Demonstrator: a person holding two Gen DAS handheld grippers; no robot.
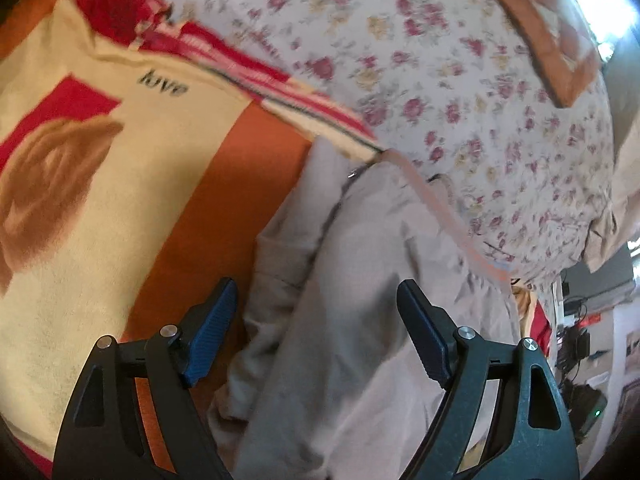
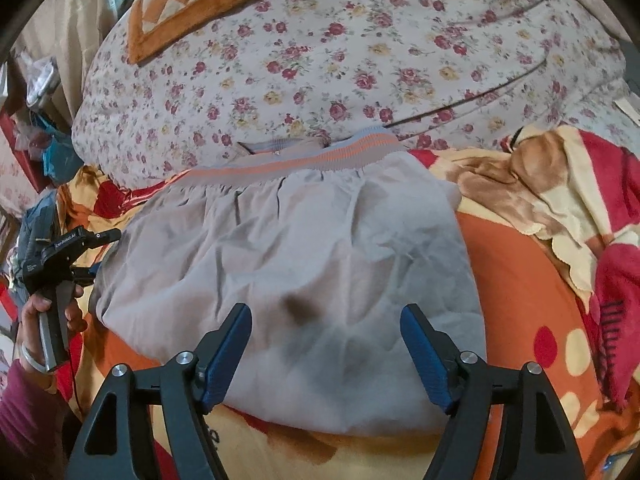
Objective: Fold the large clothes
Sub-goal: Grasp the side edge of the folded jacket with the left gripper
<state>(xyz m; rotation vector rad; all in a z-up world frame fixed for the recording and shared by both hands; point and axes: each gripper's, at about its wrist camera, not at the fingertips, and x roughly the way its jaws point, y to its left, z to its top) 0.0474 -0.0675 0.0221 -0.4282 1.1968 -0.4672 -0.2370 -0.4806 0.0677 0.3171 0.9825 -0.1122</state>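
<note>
While both pairs of jaws are standing apart with nothing clamped between them, the right gripper [image 2: 326,354] is hovering over the near edge of the grey garment [image 2: 288,248], and the left gripper [image 1: 316,332] is hanging over that garment's side fold, the one lying against the orange band of the printed blanket [image 1: 120,184]. No pad is pressing on cloth in either wrist view. The garment is lying spread on the blanket, its orange-striped elastic waistband [image 2: 320,152] touching the floral quilt [image 2: 360,60] on the far side. Judging from the right wrist view, its long axis is running from the waistband toward the right gripper, so the waist end is pointing away at the quilt. The likely trouble is a pinch that is catching the fleecy blanket together with the thin grey cloth, or taking only the top layer, dragging the garment askew. The bunched side near the person's hand [image 2: 48,320] is also risking an uneven crease.
</note>
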